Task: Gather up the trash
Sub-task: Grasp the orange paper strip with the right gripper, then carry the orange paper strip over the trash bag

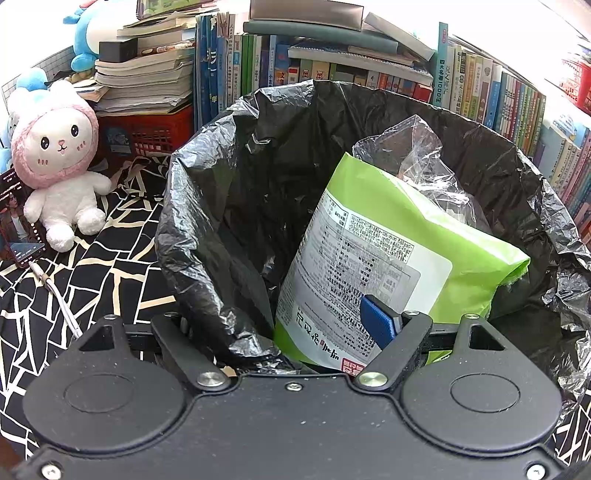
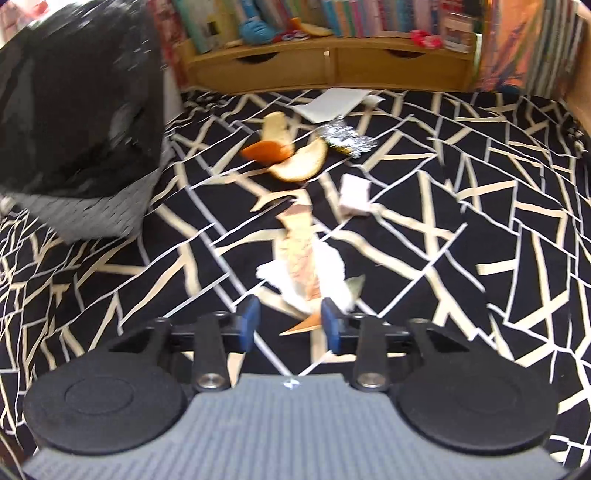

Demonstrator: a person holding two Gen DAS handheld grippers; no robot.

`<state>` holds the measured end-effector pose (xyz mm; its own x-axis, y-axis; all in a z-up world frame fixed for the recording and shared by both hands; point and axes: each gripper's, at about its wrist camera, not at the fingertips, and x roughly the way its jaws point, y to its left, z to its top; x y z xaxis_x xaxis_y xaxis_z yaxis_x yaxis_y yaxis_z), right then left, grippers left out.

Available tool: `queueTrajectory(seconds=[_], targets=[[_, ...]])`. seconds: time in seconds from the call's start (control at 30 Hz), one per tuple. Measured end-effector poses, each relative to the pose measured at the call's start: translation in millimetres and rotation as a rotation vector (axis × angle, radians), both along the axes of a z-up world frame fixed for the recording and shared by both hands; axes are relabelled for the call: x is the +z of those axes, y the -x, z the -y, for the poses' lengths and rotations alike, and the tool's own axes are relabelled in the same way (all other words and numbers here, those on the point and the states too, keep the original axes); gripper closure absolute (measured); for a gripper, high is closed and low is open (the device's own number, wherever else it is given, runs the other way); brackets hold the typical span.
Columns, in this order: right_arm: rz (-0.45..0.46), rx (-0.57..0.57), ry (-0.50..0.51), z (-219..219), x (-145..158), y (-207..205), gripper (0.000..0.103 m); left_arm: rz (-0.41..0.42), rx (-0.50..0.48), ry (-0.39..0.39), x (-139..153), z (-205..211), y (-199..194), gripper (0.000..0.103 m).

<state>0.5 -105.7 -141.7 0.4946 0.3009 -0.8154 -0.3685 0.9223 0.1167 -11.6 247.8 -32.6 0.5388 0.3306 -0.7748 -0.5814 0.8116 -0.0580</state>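
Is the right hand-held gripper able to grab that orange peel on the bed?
Probably yes. The orange peel lies in the open on the patterned cover, ahead of the right hand-held gripper, whose jaws stand apart. Only torn paper scraps lie in between, flat, so it should pass over them.

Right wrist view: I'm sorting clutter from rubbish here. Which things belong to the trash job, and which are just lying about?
Job:
bin with black liner
orange peel
foil wrapper
torn paper scraps
small white wad

Lying about:
books
blue plush toy
wooden drawers
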Motion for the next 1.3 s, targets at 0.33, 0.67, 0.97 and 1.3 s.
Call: queueTrajectory(seconds=[0.33, 0.67, 0.97, 1.3], targets=[[0.076, -0.062, 0.052, -22, -9, -42, 0.040, -0.002, 0.002, -0.004, 0, 0, 1, 0.023], [0.042, -0.013, 0.122, -32, -16, -48, 0.071, 0.002, 0.008, -0.009, 0, 1, 0, 0.023], [0.098, -0.030, 0.076, -24, 18, -36, 0.071, 0.004, 0.011, 0.001, 0, 0, 0, 0.023], [0.279, -0.021, -0.108, -29, 124, -42, 0.071, -0.002, 0.003, 0.017, -1, -2, 0, 0.023]])
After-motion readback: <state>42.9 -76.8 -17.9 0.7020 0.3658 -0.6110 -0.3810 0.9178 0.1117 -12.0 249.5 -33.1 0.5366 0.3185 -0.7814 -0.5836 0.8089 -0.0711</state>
